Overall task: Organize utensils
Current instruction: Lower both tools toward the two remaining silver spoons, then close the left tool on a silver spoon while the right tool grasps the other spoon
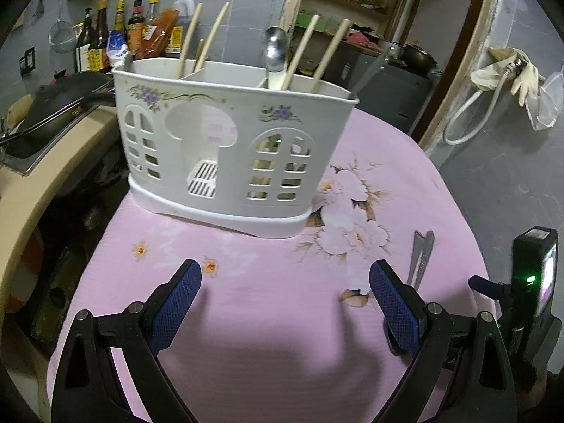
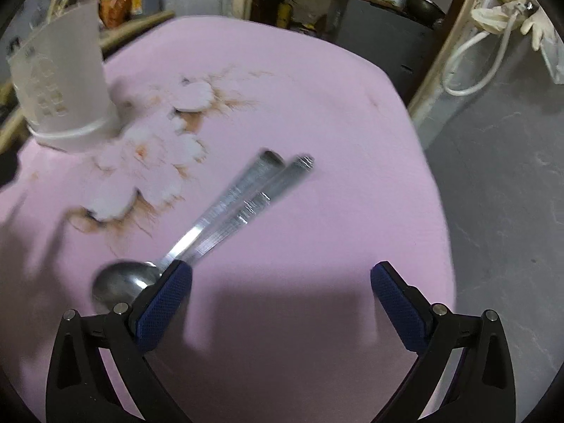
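Note:
A white utensil caddy [image 1: 225,148] with window cut-outs stands on the pink flowered tablecloth [image 1: 268,299]. Inside it are several wooden chopsticks [image 1: 303,53] and a steel spoon [image 1: 275,54], bowl up. My left gripper [image 1: 285,292] hovers open in front of the caddy, holding nothing. In the right wrist view two steel spoons [image 2: 225,208] lie side by side on the cloth, handles pointing away. One spoon bowl [image 2: 121,282] shows beside my left fingertip [image 2: 169,296]. My right gripper [image 2: 282,292] is open just above them, its jaws to the right of the spoon necks. The caddy [image 2: 63,84] sits far left.
Sauce bottles [image 1: 116,31] and a dark pan [image 1: 60,105] sit on the counter left of the table. A grey floor [image 2: 511,211] drops away past the cloth's right edge. Gloves and a white hose [image 1: 500,81] hang on the right wall. The other gripper's body [image 1: 532,282] shows at right.

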A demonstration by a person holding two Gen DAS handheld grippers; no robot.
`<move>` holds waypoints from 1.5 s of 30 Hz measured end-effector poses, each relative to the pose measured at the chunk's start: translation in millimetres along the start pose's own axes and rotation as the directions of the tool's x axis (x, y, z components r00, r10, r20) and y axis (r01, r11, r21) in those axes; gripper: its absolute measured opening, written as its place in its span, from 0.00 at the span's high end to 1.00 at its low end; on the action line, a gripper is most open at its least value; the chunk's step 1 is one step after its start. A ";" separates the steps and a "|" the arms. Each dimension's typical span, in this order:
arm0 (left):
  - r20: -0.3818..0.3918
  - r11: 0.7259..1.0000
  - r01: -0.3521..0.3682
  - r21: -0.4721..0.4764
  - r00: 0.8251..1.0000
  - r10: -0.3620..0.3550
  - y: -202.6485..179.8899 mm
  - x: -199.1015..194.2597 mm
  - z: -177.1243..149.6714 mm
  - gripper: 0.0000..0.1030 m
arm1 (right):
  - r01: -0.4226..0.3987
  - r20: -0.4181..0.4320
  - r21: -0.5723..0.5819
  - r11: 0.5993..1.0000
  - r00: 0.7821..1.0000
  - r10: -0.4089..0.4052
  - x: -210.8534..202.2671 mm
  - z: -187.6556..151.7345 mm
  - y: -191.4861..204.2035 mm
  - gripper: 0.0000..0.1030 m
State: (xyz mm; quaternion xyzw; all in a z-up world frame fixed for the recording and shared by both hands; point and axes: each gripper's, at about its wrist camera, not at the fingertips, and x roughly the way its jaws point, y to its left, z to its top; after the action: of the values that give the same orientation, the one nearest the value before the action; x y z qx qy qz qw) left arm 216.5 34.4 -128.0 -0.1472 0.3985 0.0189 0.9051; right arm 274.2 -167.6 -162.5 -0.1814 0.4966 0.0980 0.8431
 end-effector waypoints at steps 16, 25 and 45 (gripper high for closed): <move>-0.188 0.941 0.321 0.106 0.936 -0.298 -24.1 36.5 14.0 0.50 | -0.246 0.164 0.079 0.966 0.959 0.231 -5.1 16.3 -55.5 0.41; -0.329 0.906 0.424 0.000 0.855 -0.400 -30.4 44.3 6.5 0.66 | -0.280 0.185 0.040 0.959 0.945 0.269 -14.5 -7.1 -47.9 0.47; -0.353 0.943 0.275 -0.187 0.877 -0.325 -20.8 48.9 9.7 1.00 | -0.284 0.191 0.063 0.957 0.944 0.268 -15.4 -10.9 -50.2 0.47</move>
State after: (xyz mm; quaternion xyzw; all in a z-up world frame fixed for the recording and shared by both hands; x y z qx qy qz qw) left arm 259.9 13.1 -152.1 -0.2671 0.5359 -0.1246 0.7911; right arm 275.3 -217.7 -143.4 -0.0623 0.4426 0.2089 0.8698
